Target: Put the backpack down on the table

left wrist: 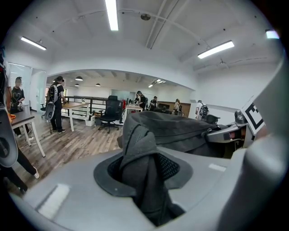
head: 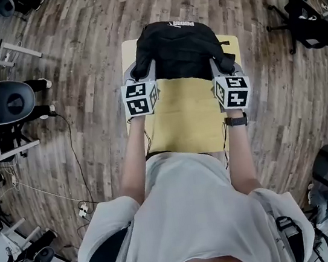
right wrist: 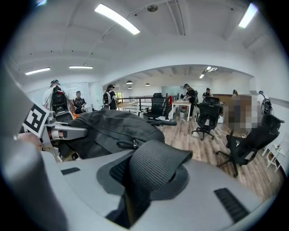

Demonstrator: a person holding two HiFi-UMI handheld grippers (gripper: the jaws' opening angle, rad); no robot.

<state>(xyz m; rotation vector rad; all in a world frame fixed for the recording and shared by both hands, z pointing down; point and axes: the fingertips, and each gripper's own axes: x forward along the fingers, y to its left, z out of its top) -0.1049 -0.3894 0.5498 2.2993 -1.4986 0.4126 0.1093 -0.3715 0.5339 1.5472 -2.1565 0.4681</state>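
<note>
Backpack (head: pixel 179 49), black, at upper centre of the head view, over the far end of a yellow table (head: pixel 180 119); whether its base touches the tabletop cannot be told. At far left, a grey office chair (head: pixel 10 101) stands on the wood-plank floor (head: pixel 77 42). Left of centre, the left gripper (head: pixel 141 73), marker cube toward the camera, meets the pack's left edge. In the left gripper view its jaws are clamped on a bunched, mesh-lined shoulder strap (left wrist: pixel 144 167), the pack body rising just behind. Right of centre, the right gripper (head: pixel 223 63) meets the pack's right edge. In the right gripper view its jaws pinch a folded webbing strap (right wrist: pixel 153 173). A wristwatch (head: pixel 236 121) circles the right wrist
</note>
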